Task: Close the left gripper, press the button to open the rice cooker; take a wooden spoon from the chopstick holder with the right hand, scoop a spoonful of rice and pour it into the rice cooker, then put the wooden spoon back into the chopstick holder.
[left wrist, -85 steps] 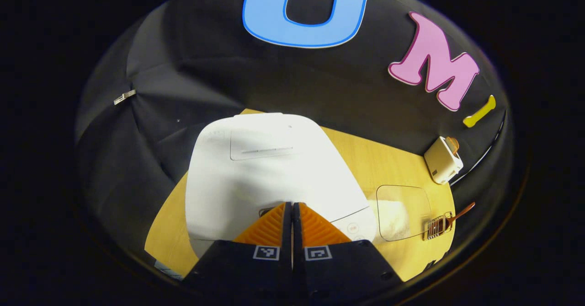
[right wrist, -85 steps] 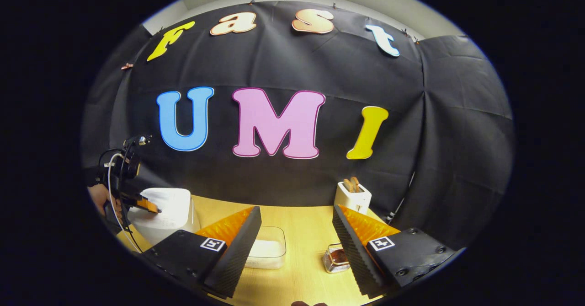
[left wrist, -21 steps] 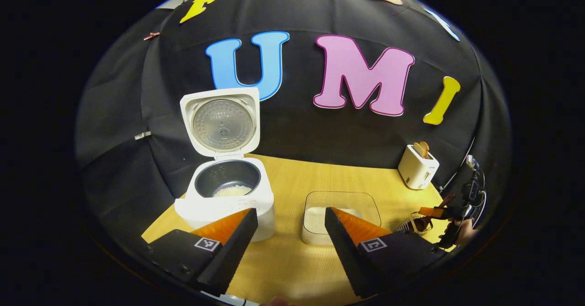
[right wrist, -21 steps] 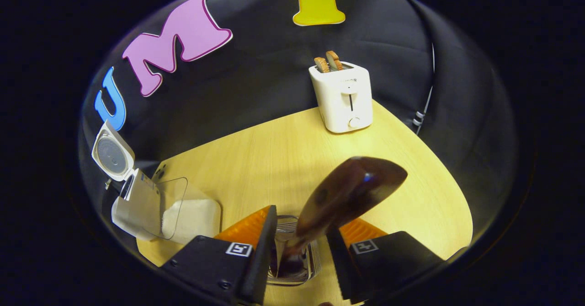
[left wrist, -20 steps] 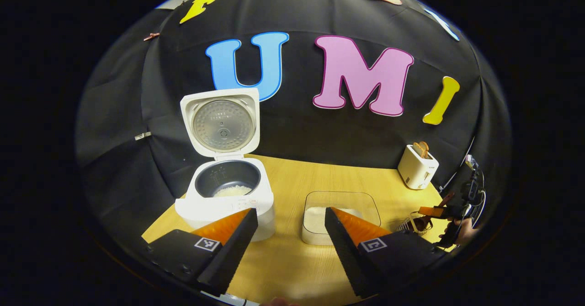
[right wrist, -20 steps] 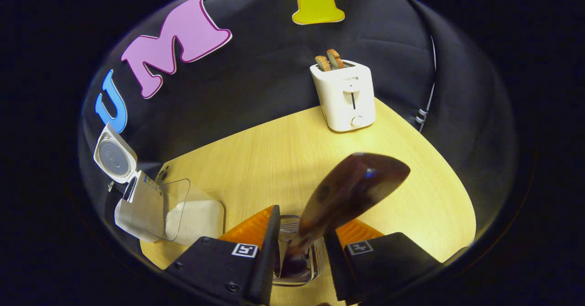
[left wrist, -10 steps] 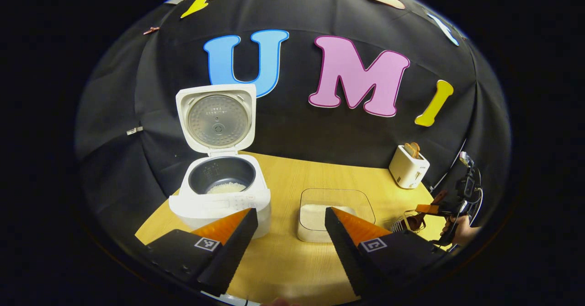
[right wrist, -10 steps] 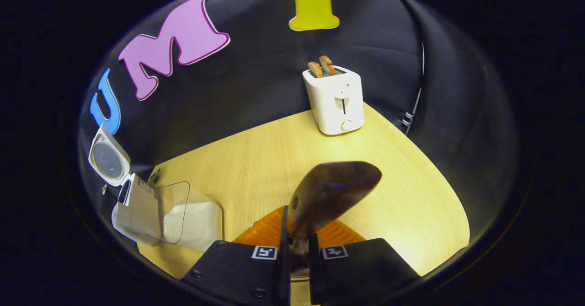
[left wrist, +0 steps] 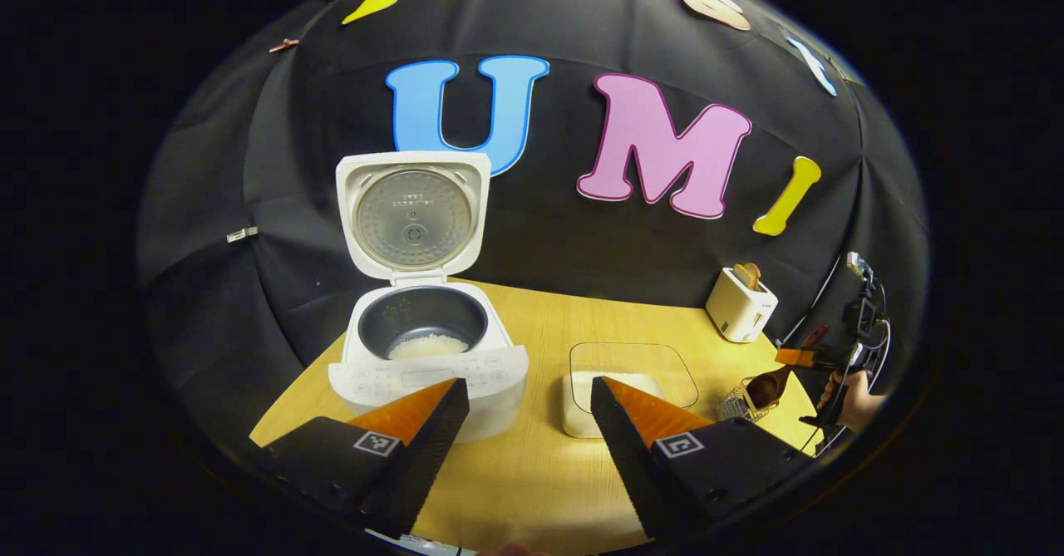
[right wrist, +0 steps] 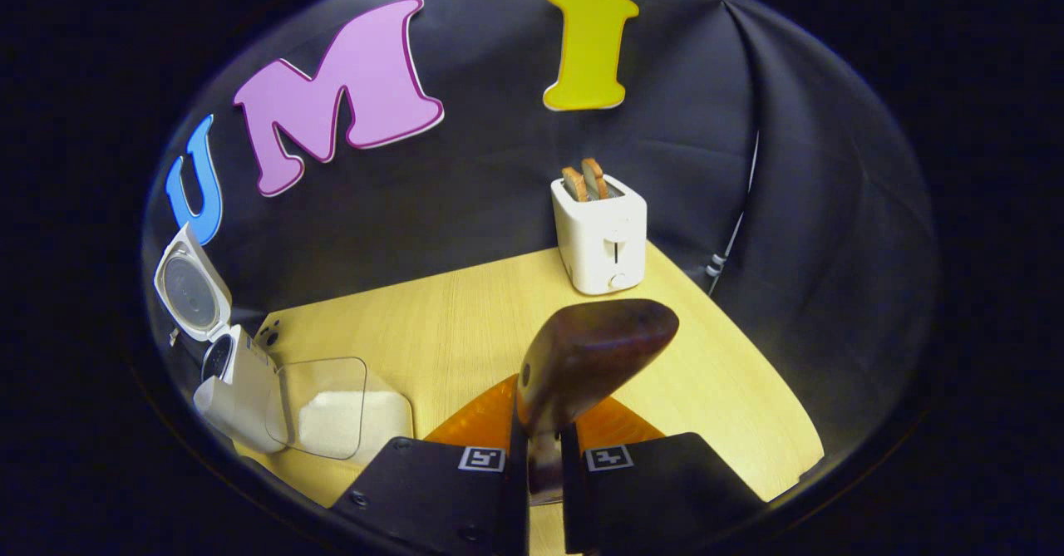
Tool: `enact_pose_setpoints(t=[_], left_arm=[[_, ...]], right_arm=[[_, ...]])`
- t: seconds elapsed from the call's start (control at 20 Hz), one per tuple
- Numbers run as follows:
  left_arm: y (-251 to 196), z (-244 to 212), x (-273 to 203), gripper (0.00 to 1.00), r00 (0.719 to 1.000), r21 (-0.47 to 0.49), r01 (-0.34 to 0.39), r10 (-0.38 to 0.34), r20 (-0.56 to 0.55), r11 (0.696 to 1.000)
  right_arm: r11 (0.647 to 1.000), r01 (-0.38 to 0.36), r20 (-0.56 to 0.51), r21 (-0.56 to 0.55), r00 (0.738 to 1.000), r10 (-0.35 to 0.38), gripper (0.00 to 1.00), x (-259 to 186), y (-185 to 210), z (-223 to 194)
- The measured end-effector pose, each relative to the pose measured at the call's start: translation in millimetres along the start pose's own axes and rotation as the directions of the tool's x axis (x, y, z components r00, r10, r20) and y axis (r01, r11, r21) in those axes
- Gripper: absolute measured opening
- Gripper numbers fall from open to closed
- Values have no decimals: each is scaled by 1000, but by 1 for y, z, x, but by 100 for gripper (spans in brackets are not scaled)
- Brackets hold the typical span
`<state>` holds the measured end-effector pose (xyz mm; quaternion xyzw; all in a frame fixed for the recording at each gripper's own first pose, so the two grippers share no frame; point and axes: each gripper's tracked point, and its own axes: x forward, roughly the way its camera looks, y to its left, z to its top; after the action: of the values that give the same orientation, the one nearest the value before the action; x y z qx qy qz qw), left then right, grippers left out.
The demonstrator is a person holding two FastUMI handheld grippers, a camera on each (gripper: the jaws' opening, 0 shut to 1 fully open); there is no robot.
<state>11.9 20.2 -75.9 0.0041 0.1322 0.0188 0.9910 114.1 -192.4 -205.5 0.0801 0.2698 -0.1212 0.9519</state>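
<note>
The white rice cooker [left wrist: 428,373] stands open with its lid [left wrist: 411,215] upright and a little rice in the pot. My left gripper [left wrist: 529,383] hovers open in front of it, holding nothing. My right gripper [right wrist: 544,423] is shut on the handle of the dark wooden spoon [right wrist: 594,352], whose bowl points away over the table. In the left gripper view the right gripper [left wrist: 795,358] holds the spoon [left wrist: 766,387] just above the wire chopstick holder [left wrist: 736,406]. A clear box of rice [left wrist: 632,377] sits between cooker and holder.
A white toaster [right wrist: 600,232] with two slices stands at the back right of the wooden table [right wrist: 465,323]. The rice box [right wrist: 341,419] and the cooker [right wrist: 237,381] lie to the left in the right gripper view. A hand [left wrist: 848,410] holds the right gripper.
The right gripper closed on the spoon handle and has risen a little with the spoon. The left gripper stays open and has shifted only slightly.
</note>
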Motion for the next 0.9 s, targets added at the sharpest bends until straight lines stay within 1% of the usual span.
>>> enact_pose_setpoints(t=[0.15,0.25,0.4,0.45,0.5,0.6,0.65,0.7,0.85,0.9], left_arm=[[18,-2,0,95,1000,-28,15,-15,7,999],[31,-6,-1,95,1000,-25,15,-15,8,1000],[45,-7,-4,96,999,8,25,-25,27,1000],[48,-7,-6,92,999,4,34,-34,33,999],[51,-7,-6,95,998,-3,41,-41,37,999],[61,-8,-7,95,999,-7,39,-39,36,999],[67,-8,-8,92,999,-17,32,-31,38,999],[71,-7,-8,95,999,-33,31,-30,38,999],[75,-11,-12,95,999,-85,43,-42,17,995],[77,-12,-13,96,999,-88,45,-44,11,995]], right_arm=[[1000,14,43,-16,999,-13,20,-18,14,27],[1000,4,64,-22,998,-2,20,-29,32,42],[999,-43,92,-21,995,44,20,-40,76,59],[998,-61,92,-23,994,63,20,-42,91,61],[996,-81,93,-25,992,83,20,-43,108,62],[992,-118,89,-41,989,121,20,-40,141,58],[990,-134,80,-52,987,138,20,-36,154,53],[987,-146,70,-66,986,151,20,-32,167,46],[978,-179,29,-108,983,183,20,-14,201,17],[975,-192,14,-113,981,195,18,-10,210,10]])
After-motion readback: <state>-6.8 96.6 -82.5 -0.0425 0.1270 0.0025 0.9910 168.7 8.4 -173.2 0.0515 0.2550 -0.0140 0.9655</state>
